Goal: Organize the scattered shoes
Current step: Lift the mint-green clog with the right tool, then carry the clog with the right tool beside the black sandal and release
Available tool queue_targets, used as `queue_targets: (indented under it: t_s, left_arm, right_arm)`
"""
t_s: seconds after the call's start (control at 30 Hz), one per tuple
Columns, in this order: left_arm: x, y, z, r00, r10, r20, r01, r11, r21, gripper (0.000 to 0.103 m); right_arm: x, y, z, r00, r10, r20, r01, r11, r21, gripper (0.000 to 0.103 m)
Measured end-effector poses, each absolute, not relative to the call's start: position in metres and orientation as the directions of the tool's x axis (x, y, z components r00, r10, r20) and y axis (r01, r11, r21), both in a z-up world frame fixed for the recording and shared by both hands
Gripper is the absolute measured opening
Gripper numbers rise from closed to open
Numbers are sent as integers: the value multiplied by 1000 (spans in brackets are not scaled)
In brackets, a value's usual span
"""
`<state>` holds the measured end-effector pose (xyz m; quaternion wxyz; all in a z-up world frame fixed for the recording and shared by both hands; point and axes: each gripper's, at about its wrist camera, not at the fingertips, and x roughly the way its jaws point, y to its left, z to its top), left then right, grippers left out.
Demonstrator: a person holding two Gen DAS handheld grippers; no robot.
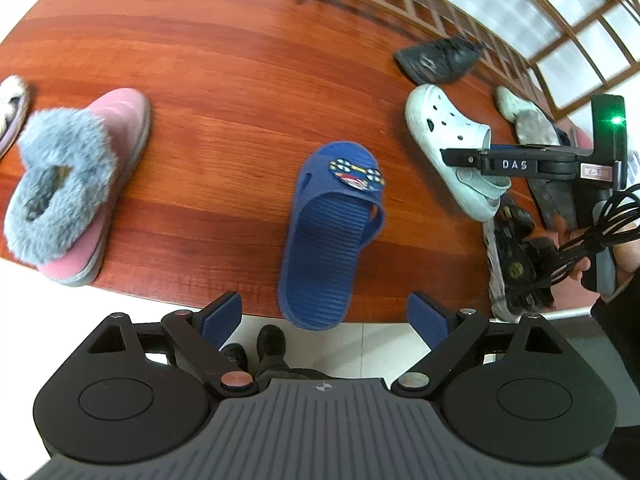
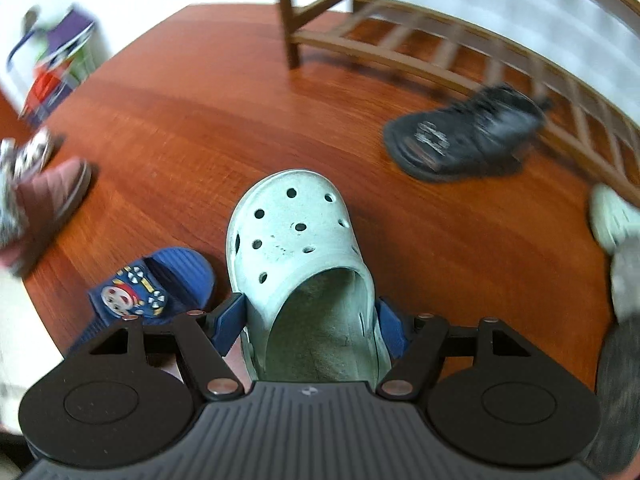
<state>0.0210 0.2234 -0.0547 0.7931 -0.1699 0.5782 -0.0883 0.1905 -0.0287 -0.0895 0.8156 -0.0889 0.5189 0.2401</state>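
My left gripper (image 1: pixel 324 316) is open and empty, just behind the heel of a blue slide sandal (image 1: pixel 328 232) that lies on the red wooden board (image 1: pixel 224 92). My right gripper (image 2: pixel 310 322) is shut on the rear sides of a pale green clog (image 2: pixel 300 264); both blue pads press its walls. The same clog (image 1: pixel 448 148) shows in the left wrist view with the right gripper (image 1: pixel 472 160) on it. The blue sandal (image 2: pixel 148 288) lies left of the clog.
A pink fur-lined slipper (image 1: pixel 76 184) lies far left. A black sneaker (image 2: pixel 468 140) lies by the wooden shoe rack (image 2: pixel 440 52). More shoes (image 1: pixel 516 256) pile at the right edge. White tile floor (image 1: pixel 360 340) lies below the board's front edge.
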Motion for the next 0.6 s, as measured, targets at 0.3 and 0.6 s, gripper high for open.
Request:
queue_targets:
  t_s: [0.3,0.6]
  left_arm:
    - [15,212,-64,264,-402,-877,64,914,-400,91]
    - [8,197,-68,228,-435,-871,140,900,-413,91]
  right_arm:
    - [137,-54,-79,411,270,-871,-265,949,169,76]
    - [85,-78,-68,464,228,-856,-68,973,223,76]
